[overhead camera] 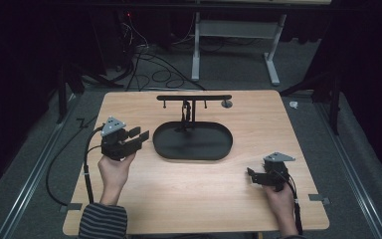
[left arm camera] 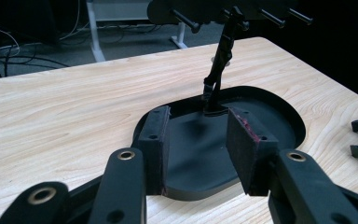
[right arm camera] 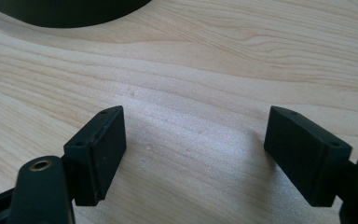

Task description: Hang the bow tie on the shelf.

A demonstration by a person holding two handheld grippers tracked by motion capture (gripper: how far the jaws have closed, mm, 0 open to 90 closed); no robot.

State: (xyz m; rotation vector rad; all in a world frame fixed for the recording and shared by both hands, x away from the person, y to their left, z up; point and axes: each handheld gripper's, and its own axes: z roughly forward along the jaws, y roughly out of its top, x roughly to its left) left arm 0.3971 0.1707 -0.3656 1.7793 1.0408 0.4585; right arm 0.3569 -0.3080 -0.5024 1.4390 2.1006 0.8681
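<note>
Jaws of left gripper (overhead camera: 140, 135) and right gripper (overhead camera: 251, 174) both gape wide, holding nothing above the table (overhead camera: 194, 194).

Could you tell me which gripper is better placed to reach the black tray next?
Left. The left gripper hovers open right beside the tray, jaws pointing at it. The right gripper is open too, but lower and farther off across bare table.
</note>
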